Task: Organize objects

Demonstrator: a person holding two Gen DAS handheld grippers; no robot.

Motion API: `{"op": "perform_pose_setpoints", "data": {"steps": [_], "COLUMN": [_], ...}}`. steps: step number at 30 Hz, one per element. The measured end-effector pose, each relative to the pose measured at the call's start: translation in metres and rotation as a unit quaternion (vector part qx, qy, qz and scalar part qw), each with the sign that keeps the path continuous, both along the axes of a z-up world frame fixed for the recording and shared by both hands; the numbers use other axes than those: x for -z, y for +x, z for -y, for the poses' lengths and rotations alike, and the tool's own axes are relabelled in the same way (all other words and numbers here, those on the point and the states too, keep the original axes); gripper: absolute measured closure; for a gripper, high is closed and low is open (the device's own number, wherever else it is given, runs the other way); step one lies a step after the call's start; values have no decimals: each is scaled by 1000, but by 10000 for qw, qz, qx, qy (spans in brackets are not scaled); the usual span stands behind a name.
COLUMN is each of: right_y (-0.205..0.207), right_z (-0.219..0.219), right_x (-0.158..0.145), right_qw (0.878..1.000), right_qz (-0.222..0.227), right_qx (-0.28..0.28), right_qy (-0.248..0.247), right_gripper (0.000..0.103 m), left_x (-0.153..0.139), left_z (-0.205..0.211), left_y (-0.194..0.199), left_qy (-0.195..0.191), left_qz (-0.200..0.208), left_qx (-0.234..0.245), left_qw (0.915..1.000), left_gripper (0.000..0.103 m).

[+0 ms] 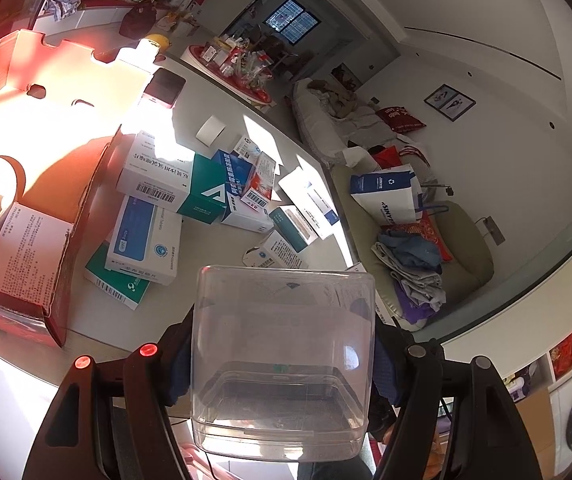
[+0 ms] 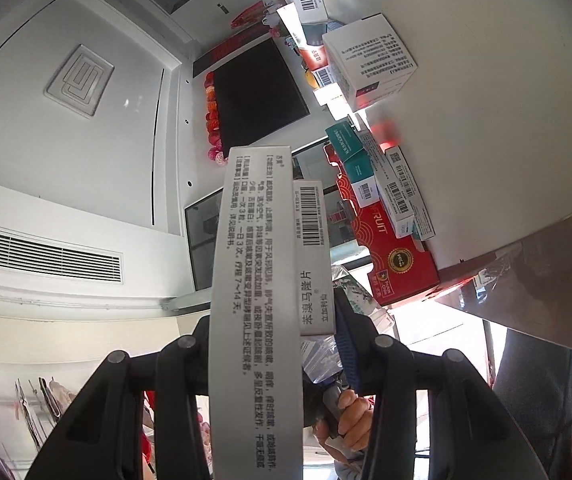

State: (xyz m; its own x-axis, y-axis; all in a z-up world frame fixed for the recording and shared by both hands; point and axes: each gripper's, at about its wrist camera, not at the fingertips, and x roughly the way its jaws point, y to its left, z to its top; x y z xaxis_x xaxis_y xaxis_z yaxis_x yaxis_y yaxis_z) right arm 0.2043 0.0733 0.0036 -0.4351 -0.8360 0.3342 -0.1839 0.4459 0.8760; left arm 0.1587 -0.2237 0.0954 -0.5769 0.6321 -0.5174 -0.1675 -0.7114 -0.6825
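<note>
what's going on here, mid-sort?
A person is sorting medicine boxes with a handheld gripper in each hand. The left gripper grips an empty clear plastic tub above the table. The right gripper is shut on two flat boxes held together, pointing up toward the ceiling. More medicine boxes lie scattered on the table beside an open red carton, which already holds at least one box.
</note>
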Motion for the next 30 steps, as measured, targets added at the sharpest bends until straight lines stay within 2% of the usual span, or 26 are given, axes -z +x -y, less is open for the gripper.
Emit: {"op": "perform_pose_setpoints", "data": {"steps": [4,30], "right_y": [-2,-2], "right_z": [-3,-8], "right_x": [-1,4], "right_qw": [9997,10000], "right_qz": [-51,34], "right_qx": [104,22], "right_qy": [-193,13], "right_gripper": [59,58], "left_x": [-1,-4], "left_z": [-2,-12], "left_y": [1,-2], "left_qy": [-56,-124], "left_qz": [-28,-34], "left_qx": [44,181], "left_qw": [10000,9998], "left_gripper": [28,28]}}
